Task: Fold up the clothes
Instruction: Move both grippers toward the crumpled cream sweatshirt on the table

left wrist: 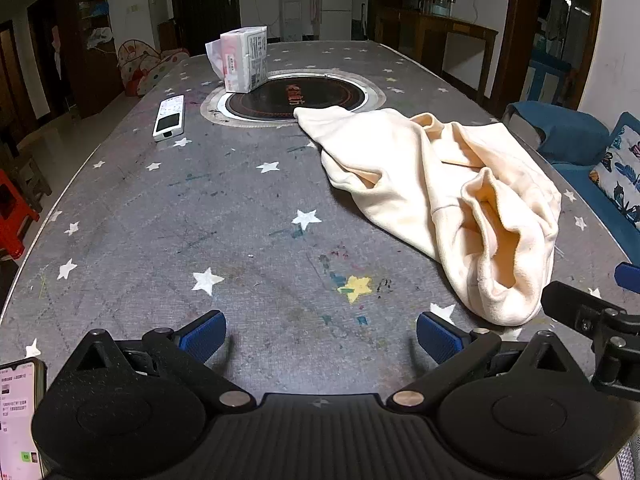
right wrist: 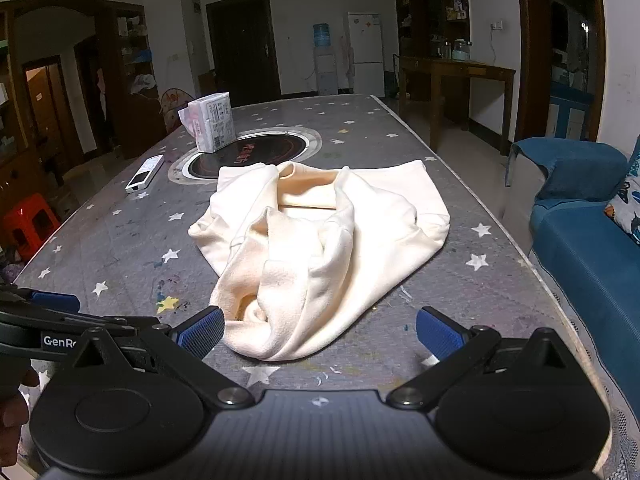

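- My left gripper (left wrist: 321,338) hangs low over bare table (left wrist: 168,216), jaws spread wide, nothing btwn them.
- My right gripper (right wrist: 320,332) is spread too, empty; its left pad (right wrist: 202,334) sits just beside the garment's (right wrist: 320,240) near end.
- Garment: cream, rumpled, bunched w/ loose ridges, lying on the table's right half, far end touching the hob (left wrist: 294,98) rim. Not a neat fold as it lies.
- Judgement: this heap could be one awaiting folding or one mid-way, so I read edges before pinching. Best grip is a single layer at a hem or corner, not the thick near bunch; both tools well apart so cloth pulls flat.
- Right view shows the collar-like opening & the straight far edge; left view hides these behind folds.
- Left view shows a phone (left wrist: 18,416) at my tool's side & more of the remote (left wrist: 169,118). Tissue pack (left wrist: 244,58) shows in both.
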A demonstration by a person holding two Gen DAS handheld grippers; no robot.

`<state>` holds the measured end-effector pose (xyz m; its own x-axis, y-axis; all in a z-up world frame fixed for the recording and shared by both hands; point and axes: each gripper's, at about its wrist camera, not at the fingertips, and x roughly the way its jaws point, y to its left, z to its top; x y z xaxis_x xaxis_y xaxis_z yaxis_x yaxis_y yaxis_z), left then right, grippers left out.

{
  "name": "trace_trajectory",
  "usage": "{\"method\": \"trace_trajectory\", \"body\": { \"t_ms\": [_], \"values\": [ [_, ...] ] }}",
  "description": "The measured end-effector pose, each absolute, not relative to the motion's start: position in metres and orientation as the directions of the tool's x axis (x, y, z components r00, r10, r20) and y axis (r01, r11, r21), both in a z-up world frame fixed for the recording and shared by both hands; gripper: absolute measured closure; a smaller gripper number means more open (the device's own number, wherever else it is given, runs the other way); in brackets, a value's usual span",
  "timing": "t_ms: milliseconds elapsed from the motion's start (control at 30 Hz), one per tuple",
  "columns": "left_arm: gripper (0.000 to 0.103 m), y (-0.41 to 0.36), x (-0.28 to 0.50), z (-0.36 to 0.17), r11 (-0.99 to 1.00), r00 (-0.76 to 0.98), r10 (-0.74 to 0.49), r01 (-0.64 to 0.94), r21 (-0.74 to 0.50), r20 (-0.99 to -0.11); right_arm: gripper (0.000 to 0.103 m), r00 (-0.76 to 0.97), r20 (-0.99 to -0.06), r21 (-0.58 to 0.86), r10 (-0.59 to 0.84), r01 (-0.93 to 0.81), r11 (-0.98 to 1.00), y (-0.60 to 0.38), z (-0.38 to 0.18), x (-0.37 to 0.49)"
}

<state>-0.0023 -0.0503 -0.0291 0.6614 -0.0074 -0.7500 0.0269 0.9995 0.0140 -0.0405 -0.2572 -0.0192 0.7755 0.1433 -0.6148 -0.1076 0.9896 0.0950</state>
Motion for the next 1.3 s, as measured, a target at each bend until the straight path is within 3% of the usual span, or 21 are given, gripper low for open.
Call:
{"method": "trace_trajectory", "body": {
  "t_ms": [1300],
  "values": [
    [0.0,-0.052,0.018,-0.03,0.999,0.641,0.005,0.03,0.032,-0.768,0.0,0.764,-0.625,0.099,0.162,-0.129,0.987,-0.254,-0.021,-0.023]
  ]
}}
